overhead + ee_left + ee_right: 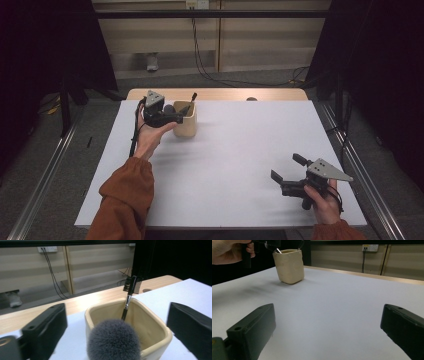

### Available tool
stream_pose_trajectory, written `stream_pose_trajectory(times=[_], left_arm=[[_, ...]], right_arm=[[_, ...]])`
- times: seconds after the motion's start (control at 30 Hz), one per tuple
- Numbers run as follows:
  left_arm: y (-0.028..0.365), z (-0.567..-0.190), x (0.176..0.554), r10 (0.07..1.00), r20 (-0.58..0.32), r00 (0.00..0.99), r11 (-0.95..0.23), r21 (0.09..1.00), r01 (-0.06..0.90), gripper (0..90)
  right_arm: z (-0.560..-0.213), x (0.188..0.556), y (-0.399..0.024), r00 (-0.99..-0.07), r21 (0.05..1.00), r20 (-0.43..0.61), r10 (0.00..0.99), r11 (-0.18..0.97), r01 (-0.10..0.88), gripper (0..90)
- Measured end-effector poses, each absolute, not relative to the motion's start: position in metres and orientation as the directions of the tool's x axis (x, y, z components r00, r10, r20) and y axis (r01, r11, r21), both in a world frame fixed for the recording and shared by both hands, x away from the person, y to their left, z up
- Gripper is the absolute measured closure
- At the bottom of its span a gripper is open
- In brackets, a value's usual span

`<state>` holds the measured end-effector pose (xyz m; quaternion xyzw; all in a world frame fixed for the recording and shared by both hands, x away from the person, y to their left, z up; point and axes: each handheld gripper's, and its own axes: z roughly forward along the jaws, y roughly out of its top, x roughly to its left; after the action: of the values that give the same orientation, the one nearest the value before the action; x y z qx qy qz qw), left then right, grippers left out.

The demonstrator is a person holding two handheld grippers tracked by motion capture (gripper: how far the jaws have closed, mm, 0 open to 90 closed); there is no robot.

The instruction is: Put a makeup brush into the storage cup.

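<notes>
left tool (113, 322) spread around fluffy brush (113, 341) in cream cup (160, 331); right tool (328, 330) spread.

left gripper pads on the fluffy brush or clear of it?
Apart. The left gripper view shows the left gripper open, with white table visible between each jaw and the fluffy brush, whose head stands at the near rim of the cream cup.

The high view looks forward and down from above the person's side, taking in the whole worktop (225, 150). The left gripper view sits very close to the cup (150, 325), looking over its rim toward the back wall. The right gripper view looks low across the worktop from far off. All three share the cup.
</notes>
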<state>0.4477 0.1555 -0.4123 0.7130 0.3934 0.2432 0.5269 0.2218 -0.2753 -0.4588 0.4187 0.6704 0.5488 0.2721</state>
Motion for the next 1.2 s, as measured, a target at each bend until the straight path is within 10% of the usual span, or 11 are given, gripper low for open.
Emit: stream_pose_trajectory(times=[1.2], left_arm=[[0.186, -0.397, 0.402, 0.795, -0.087, 0.601, -0.107, 0.954, 0.280, 2.7]], right_arm=[[-0.457, 0.221, -0.273, -0.492, 0.964, 0.091, 0.866, 0.047, 0.262, 0.0]])
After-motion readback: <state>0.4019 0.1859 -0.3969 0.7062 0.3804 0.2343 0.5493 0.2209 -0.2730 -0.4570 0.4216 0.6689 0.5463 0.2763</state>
